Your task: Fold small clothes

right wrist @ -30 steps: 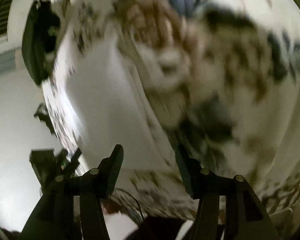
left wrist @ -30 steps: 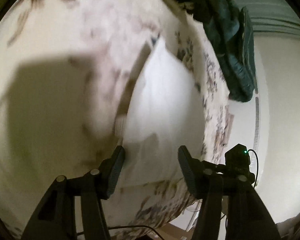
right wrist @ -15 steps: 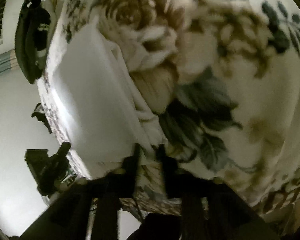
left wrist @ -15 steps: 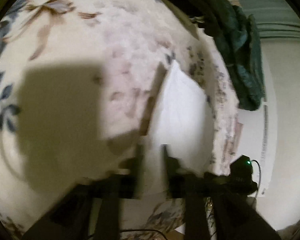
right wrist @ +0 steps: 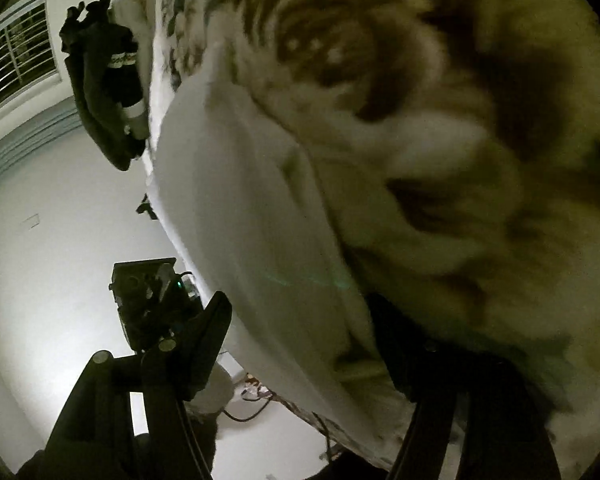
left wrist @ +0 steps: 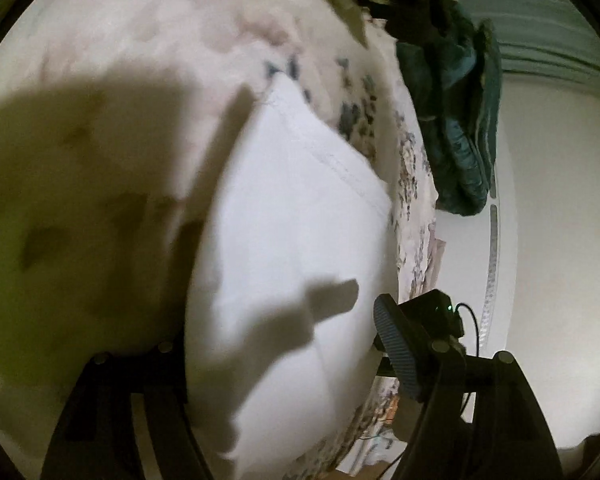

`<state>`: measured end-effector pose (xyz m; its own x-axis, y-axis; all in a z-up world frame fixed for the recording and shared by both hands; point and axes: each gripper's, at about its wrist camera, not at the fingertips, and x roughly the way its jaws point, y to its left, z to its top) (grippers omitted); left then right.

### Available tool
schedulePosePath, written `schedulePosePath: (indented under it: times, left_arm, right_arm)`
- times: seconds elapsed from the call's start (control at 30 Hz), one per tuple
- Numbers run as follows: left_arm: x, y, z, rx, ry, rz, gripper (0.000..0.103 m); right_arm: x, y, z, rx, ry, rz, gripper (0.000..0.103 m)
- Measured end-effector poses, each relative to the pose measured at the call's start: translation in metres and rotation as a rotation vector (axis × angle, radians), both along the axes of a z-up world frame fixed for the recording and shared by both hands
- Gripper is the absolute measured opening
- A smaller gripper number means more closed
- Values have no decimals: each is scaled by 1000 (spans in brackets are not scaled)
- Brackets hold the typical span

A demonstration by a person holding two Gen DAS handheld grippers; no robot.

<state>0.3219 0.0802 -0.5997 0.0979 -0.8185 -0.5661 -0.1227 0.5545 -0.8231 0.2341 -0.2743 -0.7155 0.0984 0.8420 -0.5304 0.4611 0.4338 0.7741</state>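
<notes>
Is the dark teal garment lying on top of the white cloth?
No, the dark teal garment hangs off the edge of the floral bedspread, apart from the white cloth.

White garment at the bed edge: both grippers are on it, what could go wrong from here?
1. The white garment lies close to the edge of the floral blanket; a tug may slide it off.
2. Both the left gripper and right gripper are opening with cloth between them, so the fold may slip loose.
</notes>
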Motion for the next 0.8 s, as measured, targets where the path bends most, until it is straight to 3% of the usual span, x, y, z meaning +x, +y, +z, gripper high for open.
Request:
schedulePosePath:
  times: [0.03,0.07,0.1,0.2,0.33,0.53,0.67,0.8]
  left_arm:
    - [-1,-1,4,12,-13,-3,52]
    - [-3,-3,9,31,-21,-14,25]
    - [-4,-3,11,54,-26,-21,17]
    - [-9,3,18,84,-27,1,11]
    - [-9,7,34,105,-26,20,9]
    - [2,23,90,132,-57,49,8]
    - [32,41,133,113,-120,92,8]
    - [67,62,147,91,-155,134,8]
  right_arm:
    - [1,3,2,6,-10,4,57]
    - [2,6,4,1,-12,11,42]
    - [5,9,5,-4,-21,13,30]
    - [6,13,11,-13,-31,14,19]
    - [11,16,32,-38,-56,38,16]
    - [28,28,91,-68,-84,92,15]
    - [67,44,137,-97,-138,126,14]
    - [127,63,177,-131,-192,146,14]
